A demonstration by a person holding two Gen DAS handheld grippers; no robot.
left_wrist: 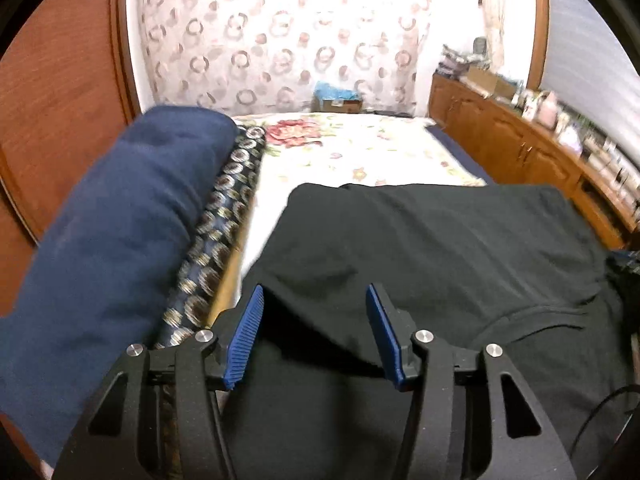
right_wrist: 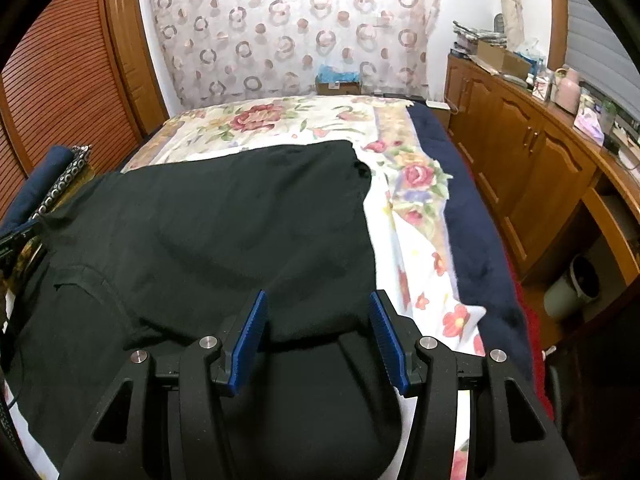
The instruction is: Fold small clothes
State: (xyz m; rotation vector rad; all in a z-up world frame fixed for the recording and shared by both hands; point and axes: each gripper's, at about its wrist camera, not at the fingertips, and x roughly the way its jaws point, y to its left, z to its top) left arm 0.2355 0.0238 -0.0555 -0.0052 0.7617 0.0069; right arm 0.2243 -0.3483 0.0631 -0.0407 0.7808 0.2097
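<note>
Floral bedspread half hidden under black garment

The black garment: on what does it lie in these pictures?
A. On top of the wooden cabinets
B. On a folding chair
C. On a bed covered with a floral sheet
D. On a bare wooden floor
C. The black garment is spread out on the bed, and the floral sheet shows beyond its far edge and along its right edge; the wooden cabinets stand apart at the right side of the room.
</note>
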